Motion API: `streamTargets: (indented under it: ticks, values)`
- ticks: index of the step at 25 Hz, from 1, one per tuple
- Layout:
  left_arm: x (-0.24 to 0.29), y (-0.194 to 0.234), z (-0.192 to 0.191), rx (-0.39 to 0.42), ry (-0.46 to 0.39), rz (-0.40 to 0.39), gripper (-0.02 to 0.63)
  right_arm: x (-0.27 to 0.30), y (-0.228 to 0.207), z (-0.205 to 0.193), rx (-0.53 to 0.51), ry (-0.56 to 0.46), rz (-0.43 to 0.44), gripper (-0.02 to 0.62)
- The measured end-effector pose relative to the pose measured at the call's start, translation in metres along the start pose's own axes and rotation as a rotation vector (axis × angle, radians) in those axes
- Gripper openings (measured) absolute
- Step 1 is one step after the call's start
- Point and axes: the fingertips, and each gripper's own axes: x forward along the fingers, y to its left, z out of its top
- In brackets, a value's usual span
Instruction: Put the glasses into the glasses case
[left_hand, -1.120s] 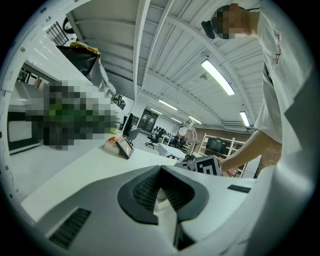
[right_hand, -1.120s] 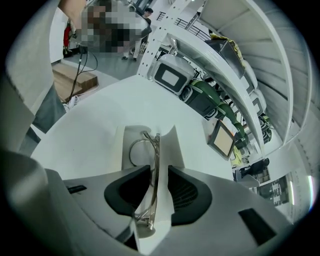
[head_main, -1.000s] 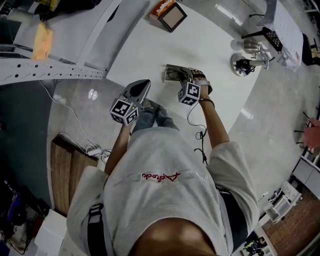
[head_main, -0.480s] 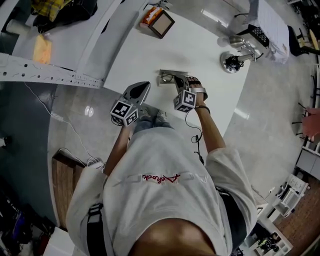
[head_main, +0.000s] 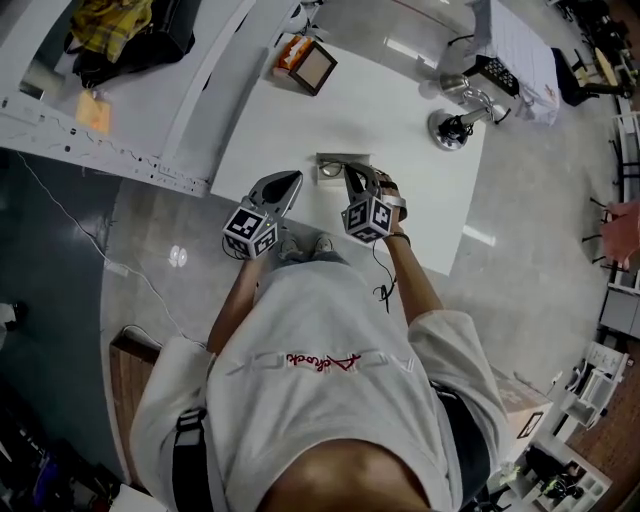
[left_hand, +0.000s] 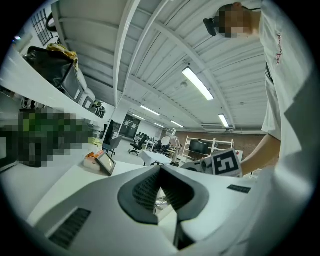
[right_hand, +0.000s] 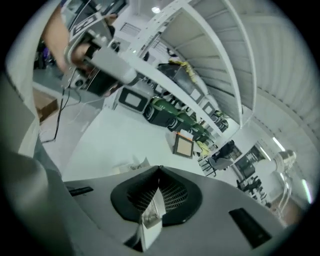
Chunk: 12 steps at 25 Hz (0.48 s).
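- The white table (head_main: 400, 150) carries the glasses case (head_main: 345, 160), a grey oblong a little in from the near edge, about halfway along it.
- The glasses (head_main: 331, 171) show as a round lens at the case's left end. Whether they lie in the case or on it is not clear.
- The right gripper (head_main: 350, 177) reaches over the near edge, its tips right at the case.
- In the right gripper view its jaws have just been closing. The right gripper (right_hand: 159, 172) now pinches a thin pale piece (right_hand: 150, 215) between its ribbed pads. I cannot tell whether that piece belongs to the glasses or the case.
- Beyond the jaws in that view, a pale crumpled shape lies on the table, which is the case (right_hand: 131, 166).
- The left gripper (head_main: 293, 177) hangs just off the near edge, left of the case and apart from it.
- In its own view the left gripper (left_hand: 160, 169) has its pads pressed together at the tips with nothing between them.
- A small orange-sided box (head_main: 308, 62) sits near the far left corner.
- A metal stand (head_main: 450, 125) sits near the far right corner.
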Motion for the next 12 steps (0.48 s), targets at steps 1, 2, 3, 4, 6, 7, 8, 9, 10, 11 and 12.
streamTargets:
  ticks: [1,2,3,4,6,7,8,9,10,11,12]
  values:
    - [-0.001,0.000,0.000,0.003,0.002,-0.005,0.020,-0.005,-0.005,0.009,0.088,-0.035,-0.018,0.031]
    - [-0.002,0.000,0.000,0.007,0.005,-0.011,0.020,-0.010,-0.010,0.018,0.185,-0.078,-0.034,0.031]
    - [-0.003,0.000,0.000,0.011,0.007,-0.015,0.020,-0.015,-0.017,0.026,0.288,-0.128,-0.048,0.031]
    - [-0.003,-0.001,0.001,0.013,0.008,-0.019,0.020,-0.022,-0.024,0.034,0.394,-0.184,-0.061,0.031]
    - [-0.004,-0.005,0.001,0.015,0.009,-0.026,0.020,-0.038,-0.038,0.046,0.595,-0.306,-0.081,0.031]
    - [-0.004,-0.008,0.002,0.015,0.009,-0.030,0.020,-0.046,-0.044,0.050,0.681,-0.366,-0.086,0.031]
    - [-0.004,-0.011,0.001,0.016,0.010,-0.033,0.020,-0.054,-0.048,0.053,0.755,-0.425,-0.089,0.031]
    - [-0.004,-0.014,0.001,0.017,0.013,-0.036,0.020,-0.062,-0.052,0.056,0.816,-0.477,-0.093,0.031]
    - [-0.004,-0.017,0.000,0.017,0.016,-0.040,0.020,-0.069,-0.054,0.058,0.862,-0.521,-0.100,0.031]
    - [-0.004,-0.020,-0.001,0.018,0.019,-0.044,0.020,-0.075,-0.055,0.059,0.890,-0.553,-0.109,0.031]
    - [-0.003,-0.024,-0.002,0.019,0.022,-0.047,0.020,-0.081,-0.056,0.059,0.903,-0.575,-0.118,0.031]
